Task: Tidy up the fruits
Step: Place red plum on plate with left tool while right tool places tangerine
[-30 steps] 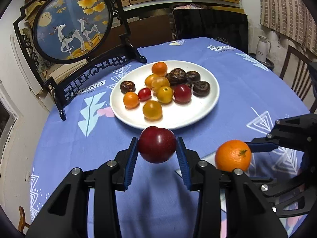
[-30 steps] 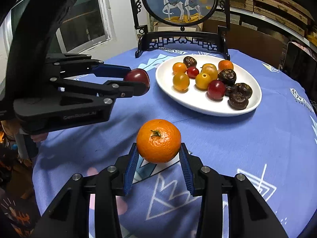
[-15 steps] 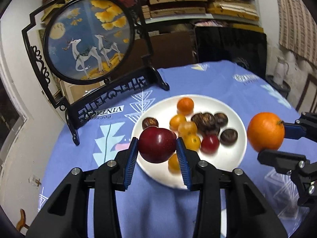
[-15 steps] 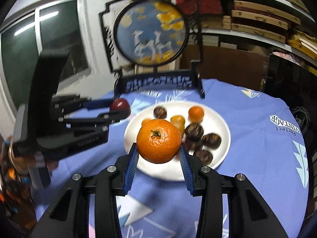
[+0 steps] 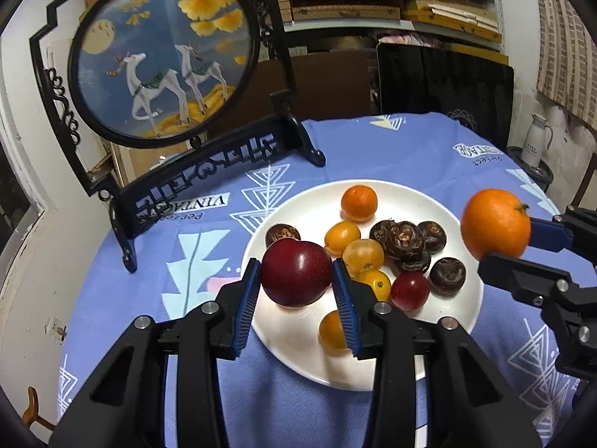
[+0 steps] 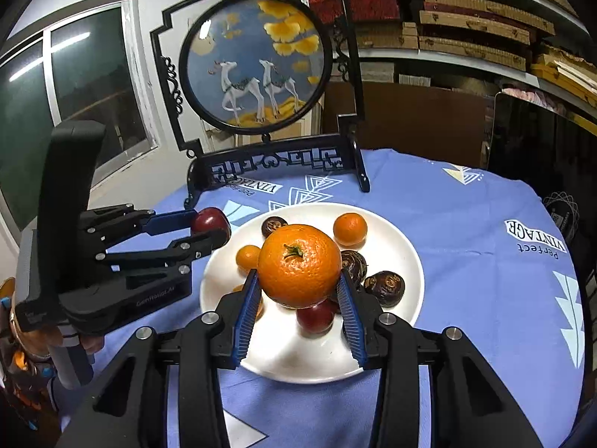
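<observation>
The left tongs [image 5: 296, 274] pinch a dark red plum [image 5: 296, 272] across its widest girth, one blue ribbed pad on each side, with the fruit held in the air above the plate edge nearest the carved stand. The right tongs [image 6: 298, 285] pinch an orange [image 6: 299, 265] the same way, stem end facing the camera, held above the middle of the white plate [image 6: 406, 261]. Both fruits are round and firm-skinned, so they are judged stiff enough for a moderate squeeze, yet smooth and prone to roll or slip out if the pads sit off the equator. The plum is probably the lighter and more easily bruised; the orange has a thicker, slightly grippier rind. Hold across the broadest diameter is correct for each. The plate stands near the centre of the worktop [image 5: 410, 149] under a blue patterned cloth and already carries small oranges, yellow and red cherry tomatoes and several dark brown water chestnuts [image 5: 405, 239]. Free space lies mainly along the plate's near edge. A round deer screen [image 5: 164, 56] stands at the far left edge of the worktop.
</observation>
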The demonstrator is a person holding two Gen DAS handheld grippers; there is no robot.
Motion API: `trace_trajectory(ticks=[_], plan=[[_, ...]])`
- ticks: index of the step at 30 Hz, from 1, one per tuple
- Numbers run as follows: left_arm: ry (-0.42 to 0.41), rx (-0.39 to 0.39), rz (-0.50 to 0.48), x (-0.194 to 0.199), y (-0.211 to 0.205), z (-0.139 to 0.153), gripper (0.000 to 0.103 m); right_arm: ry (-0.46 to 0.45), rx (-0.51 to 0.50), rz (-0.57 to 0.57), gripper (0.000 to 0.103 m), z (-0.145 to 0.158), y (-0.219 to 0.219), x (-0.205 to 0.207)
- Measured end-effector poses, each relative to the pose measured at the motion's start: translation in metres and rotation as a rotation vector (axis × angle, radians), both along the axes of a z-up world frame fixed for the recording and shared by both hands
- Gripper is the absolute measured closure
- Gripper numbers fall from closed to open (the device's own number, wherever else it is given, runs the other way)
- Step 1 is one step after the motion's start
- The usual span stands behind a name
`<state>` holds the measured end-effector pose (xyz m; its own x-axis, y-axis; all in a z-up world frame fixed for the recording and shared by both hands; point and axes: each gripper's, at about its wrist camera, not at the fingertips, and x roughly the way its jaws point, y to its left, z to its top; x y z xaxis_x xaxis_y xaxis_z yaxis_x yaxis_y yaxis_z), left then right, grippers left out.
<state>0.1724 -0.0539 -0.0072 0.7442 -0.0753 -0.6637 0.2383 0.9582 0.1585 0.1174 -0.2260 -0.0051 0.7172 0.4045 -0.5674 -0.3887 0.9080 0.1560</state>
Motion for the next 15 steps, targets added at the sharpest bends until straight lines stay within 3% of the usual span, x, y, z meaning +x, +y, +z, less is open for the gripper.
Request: trace_trajectory(ticks=[15], plan=[[0.04,0.018,0.004,0.025,-0.012,-0.024,0.065,0.038,0.001,-0.01,0.061,-0.012,0.013,0.044]])
